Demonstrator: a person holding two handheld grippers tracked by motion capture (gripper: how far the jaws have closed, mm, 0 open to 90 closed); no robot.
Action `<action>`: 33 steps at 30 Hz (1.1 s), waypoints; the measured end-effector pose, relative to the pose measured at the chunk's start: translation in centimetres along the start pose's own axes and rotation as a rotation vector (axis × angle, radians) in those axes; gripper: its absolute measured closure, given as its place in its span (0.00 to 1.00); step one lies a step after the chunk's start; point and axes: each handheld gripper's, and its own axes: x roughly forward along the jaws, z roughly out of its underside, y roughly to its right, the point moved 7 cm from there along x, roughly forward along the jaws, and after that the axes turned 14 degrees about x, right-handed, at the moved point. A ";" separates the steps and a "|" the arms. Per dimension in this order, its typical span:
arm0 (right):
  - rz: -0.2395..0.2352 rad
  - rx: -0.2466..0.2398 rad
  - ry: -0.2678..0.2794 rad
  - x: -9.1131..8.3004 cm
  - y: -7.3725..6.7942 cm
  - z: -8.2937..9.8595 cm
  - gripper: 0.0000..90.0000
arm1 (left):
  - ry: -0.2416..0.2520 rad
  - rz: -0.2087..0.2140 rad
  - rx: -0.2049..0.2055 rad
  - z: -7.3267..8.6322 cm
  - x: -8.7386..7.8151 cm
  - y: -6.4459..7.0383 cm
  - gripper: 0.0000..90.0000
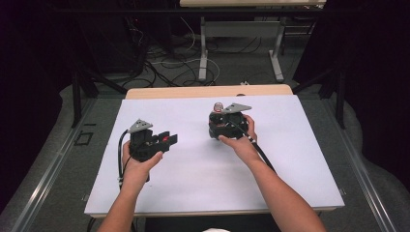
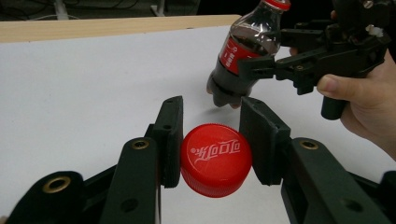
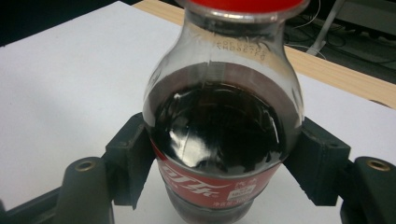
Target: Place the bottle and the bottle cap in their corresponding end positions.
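From the high view, I hold my left tongs [image 1: 164, 140] over the white sheet [image 1: 193, 179] that covers the desk [image 1: 208, 91], at about nine o'clock from the sheet's middle, with a speck of red between the jaws. My right tongs [image 1: 217, 121] sit near the middle of the sheet, toward twelve o'clock, and the cola bottle [image 1: 218, 107] stands there, its pale top poking up just past the grey plate; my right hand [image 1: 241, 137] wraps the handle from the five o'clock side. In the left gripper view, my left tongs [image 2: 215, 140] are clamped on the red cap [image 2: 215, 158], one black pad pressing it at nine o'clock and the other at three o'clock, the white lettering facing up. Beyond the cap, toward one o'clock, the cola bottle [image 2: 240, 58] leans with its neck tipped to the right, its base touching the sheet, and the right tongs [image 2: 254, 67] grip it around the red label; a red cap still sits on its neck. In the right gripper view, my right tongs [image 3: 217, 158] are clenched on the cola bottle [image 3: 219, 121], pads tight against its body at nine and three o'clock, level with the top edge of the label. Dark drink fills it up to the shoulder, and a red cap [image 3: 243, 5] shows at twelve o'clock.
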 end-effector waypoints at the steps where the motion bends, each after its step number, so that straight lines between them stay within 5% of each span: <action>1: -0.004 0.009 -0.002 0.3 -0.1 0.0 0.33 | 0.005 -0.001 -0.011 0.1 0.1 0.1 0.68; 12: 0.011 0.020 -0.018 2.4 0.3 1.1 0.33 | 0.004 -0.002 -0.015 0.3 -0.2 -0.1 0.68; 33: -0.024 -0.004 0.006 3.0 0.1 2.7 0.31 | 0.007 -0.015 -0.015 0.5 -0.3 -0.3 0.68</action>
